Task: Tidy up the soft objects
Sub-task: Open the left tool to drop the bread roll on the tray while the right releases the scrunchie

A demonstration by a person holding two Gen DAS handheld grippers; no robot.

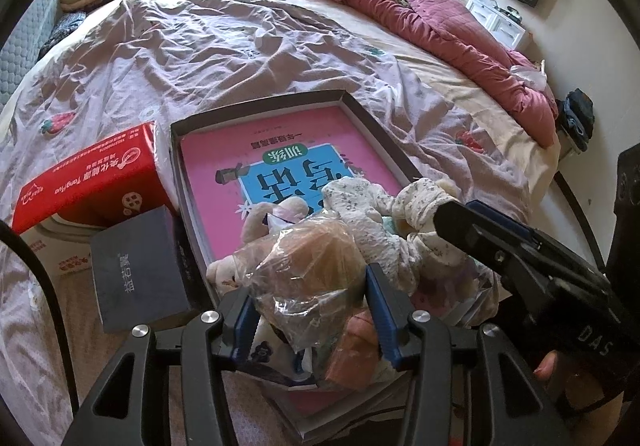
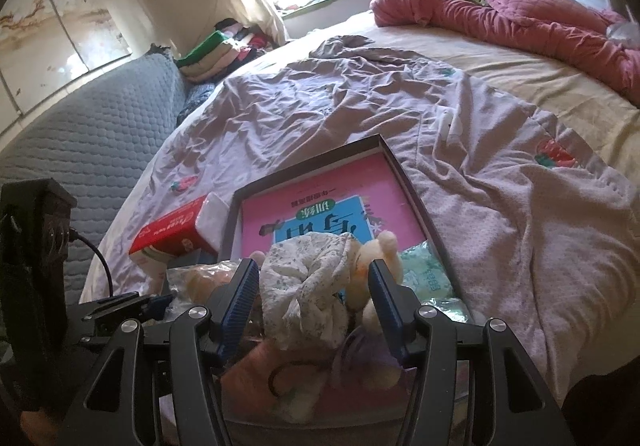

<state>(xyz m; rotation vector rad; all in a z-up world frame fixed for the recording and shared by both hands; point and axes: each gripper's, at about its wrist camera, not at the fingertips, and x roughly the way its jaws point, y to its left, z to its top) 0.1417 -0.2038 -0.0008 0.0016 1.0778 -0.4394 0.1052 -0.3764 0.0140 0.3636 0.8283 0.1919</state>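
The left tongs (image 1: pixel 310 298) are clamped on a plush toy wrapped in clear plastic (image 1: pixel 308 266), at the near end of a shallow dark box (image 1: pixel 256 104) lying on the bed (image 1: pixel 200 46). A pink workbook (image 1: pixel 280 150) lies inside the box. The right tongs (image 2: pixel 312 286) stand parted around a floral cloth scrunchie (image 2: pixel 308 278), their pads not pressing it. A red tissue box (image 1: pixel 92 178) sits just left of the dark box.
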